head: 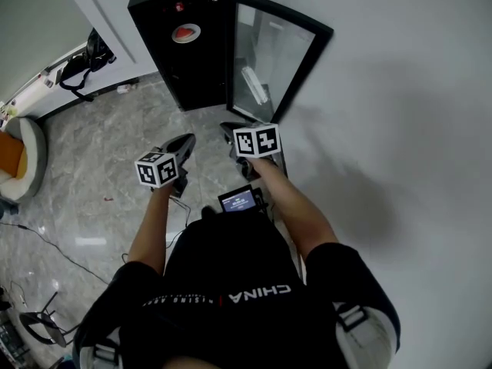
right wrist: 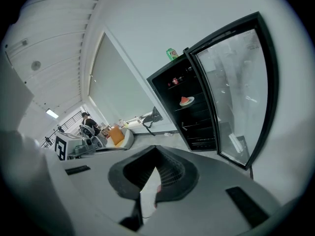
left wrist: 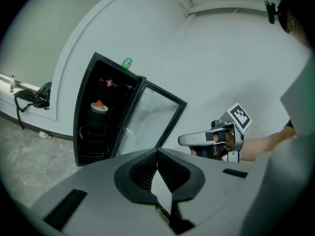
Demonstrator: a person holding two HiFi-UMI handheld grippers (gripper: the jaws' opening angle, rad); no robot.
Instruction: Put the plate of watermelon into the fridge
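The black fridge (head: 188,44) stands with its glass door (head: 269,56) swung open to the right. A white plate with a red watermelon slice (left wrist: 99,105) rests on an upper shelf inside; it also shows as the plate (head: 186,33) in the head view and the plate (right wrist: 186,101) in the right gripper view. My left gripper (head: 187,139) and right gripper (head: 227,127) hover side by side in front of the fridge, well short of it. Both the left gripper (left wrist: 157,150) and the right gripper (right wrist: 155,147) are shut with nothing between their jaws.
A green can (left wrist: 127,62) stands on the fridge top. White wall runs along the right. A black bag (head: 81,64) lies by the far wall, and a beige chair with an orange cushion (head: 19,156) sits at the left. Cables trail over the marble floor (head: 92,206).
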